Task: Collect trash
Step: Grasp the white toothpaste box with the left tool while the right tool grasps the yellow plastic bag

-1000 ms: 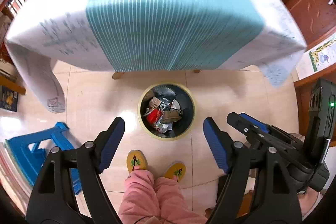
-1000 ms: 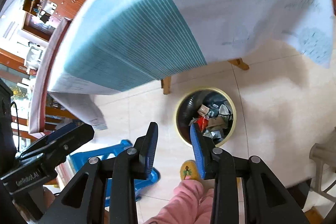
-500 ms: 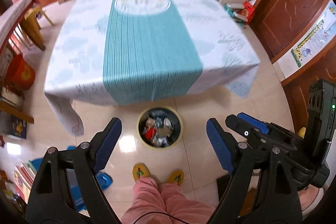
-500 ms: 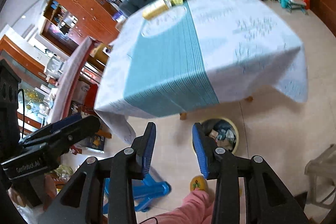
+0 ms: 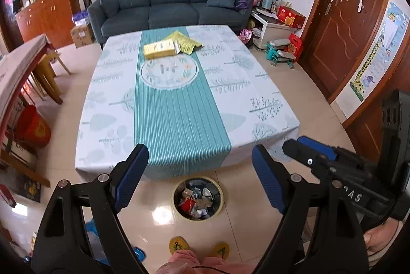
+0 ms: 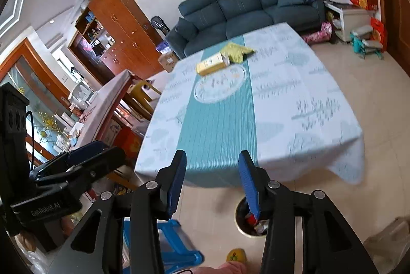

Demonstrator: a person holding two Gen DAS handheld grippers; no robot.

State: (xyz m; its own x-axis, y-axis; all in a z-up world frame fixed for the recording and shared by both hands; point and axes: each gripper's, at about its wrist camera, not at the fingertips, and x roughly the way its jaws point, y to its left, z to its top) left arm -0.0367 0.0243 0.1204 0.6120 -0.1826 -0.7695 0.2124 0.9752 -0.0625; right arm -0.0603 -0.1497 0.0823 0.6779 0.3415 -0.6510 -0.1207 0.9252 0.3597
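Yellow box (image 5: 159, 49) lies flat on far end of table's teal stripe, long side across it. Yellow-green packet (image 5: 185, 41) just behind, touching box's right end. Round yellow-rimmed trash bin (image 5: 197, 198) on floor at table's near edge, upright, holding crumpled wrappers.

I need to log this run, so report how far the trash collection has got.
Done: the round yellow-rimmed trash bin on the floor already holds crumpled wrappers and packets. In hand: nothing; the left gripper and right gripper are both open and empty, raised in front of the table. Left: the yellow rectangular box and the yellow-green flat packet beside it lie on the teal striped table runner, at the far end.
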